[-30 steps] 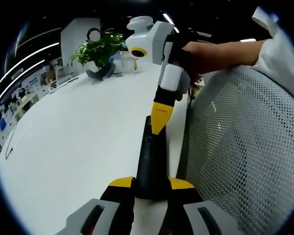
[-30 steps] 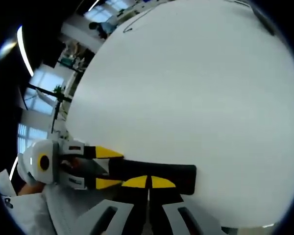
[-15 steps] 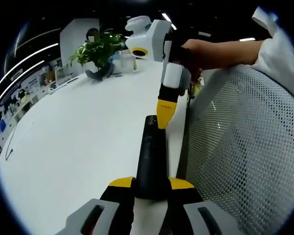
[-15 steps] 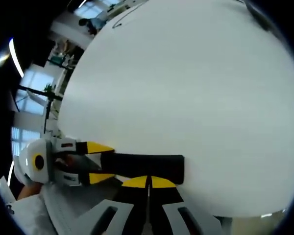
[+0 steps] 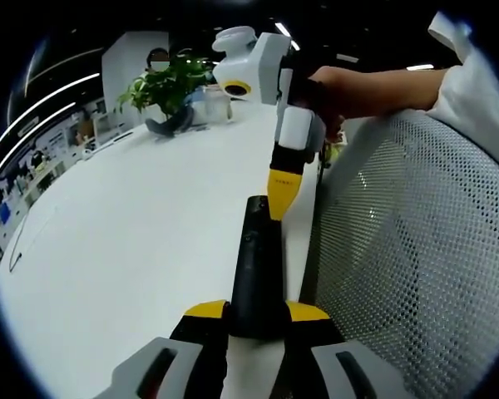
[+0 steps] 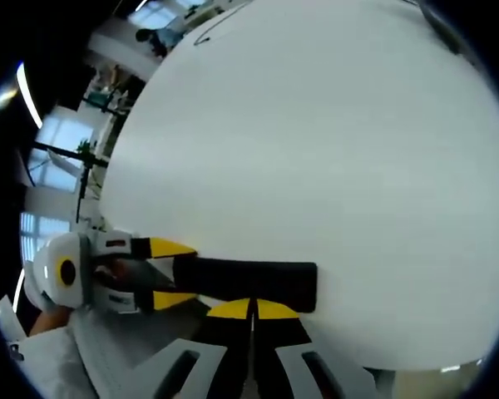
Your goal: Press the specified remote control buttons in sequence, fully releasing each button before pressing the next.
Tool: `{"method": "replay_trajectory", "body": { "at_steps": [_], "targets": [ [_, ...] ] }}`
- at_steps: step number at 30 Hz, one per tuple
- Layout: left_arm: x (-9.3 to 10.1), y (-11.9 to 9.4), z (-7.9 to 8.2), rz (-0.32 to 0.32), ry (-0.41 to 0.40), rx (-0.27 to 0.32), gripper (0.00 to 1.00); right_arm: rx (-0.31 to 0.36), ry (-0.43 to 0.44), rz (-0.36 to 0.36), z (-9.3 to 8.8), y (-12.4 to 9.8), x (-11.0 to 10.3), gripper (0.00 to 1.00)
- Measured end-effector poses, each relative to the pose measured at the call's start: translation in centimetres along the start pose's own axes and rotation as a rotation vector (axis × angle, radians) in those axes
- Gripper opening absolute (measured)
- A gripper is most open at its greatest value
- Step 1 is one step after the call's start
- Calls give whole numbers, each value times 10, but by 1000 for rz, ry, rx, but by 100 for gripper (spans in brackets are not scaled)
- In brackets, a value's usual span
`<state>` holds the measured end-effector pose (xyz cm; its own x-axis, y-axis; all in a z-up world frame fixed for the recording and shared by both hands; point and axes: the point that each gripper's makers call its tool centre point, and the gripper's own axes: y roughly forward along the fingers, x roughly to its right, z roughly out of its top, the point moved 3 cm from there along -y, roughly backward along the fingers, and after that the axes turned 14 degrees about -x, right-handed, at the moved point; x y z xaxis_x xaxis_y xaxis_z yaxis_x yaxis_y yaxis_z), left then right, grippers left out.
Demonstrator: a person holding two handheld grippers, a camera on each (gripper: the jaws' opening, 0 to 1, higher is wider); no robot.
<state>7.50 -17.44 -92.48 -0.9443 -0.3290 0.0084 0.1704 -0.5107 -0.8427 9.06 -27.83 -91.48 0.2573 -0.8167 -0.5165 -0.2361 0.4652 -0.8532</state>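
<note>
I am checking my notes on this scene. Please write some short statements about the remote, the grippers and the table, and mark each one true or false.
1. The left gripper holds the near end of the black remote. True.
2. The right gripper has its jaws wide open. False: they are closed together.
3. The remote lies on a white table. True.
4. A potted plant stands at the far end of the table. True.
5. The remote is red. False: it is black.

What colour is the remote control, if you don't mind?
Black; the remote control shows best in the left gripper view.
</note>
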Motion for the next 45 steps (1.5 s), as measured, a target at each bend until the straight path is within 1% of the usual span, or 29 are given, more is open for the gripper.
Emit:
{"method": "replay_trajectory", "body": {
  "at_steps": [14,18,20,24,28,31,34,37,40,45],
  "targets": [
    [-1,0,0,-2,-1,4,25,5,1,18,1,0,1,0],
    [-1,0,0,-3,-1,5,25,3,39,51,2,0,4,0],
    [-1,0,0,-3,2,5,25,-2,46,53,2,1,5,0],
    [-1,0,0,-5,1,6,25,-3,29,40,0,1,2,0],
    [-1,0,0,-4,2,5,25,4,61,66,0,0,4,0],
    [-1,0,0,-3,2,5,25,3,28,37,0,0,0,0],
    [0,0,0,-2,3,4,25,6,26,37,0,0,1,0],
    [0,0,0,-1,3,2,25,5,48,61,0,-2,2,0],
    [0,0,0,-1,4,1,25,10,57,68,0,-2,1,0],
    [0,0,0,-1,5,2,25,39,57,96,3,-6,-2,0]
  ]
}}
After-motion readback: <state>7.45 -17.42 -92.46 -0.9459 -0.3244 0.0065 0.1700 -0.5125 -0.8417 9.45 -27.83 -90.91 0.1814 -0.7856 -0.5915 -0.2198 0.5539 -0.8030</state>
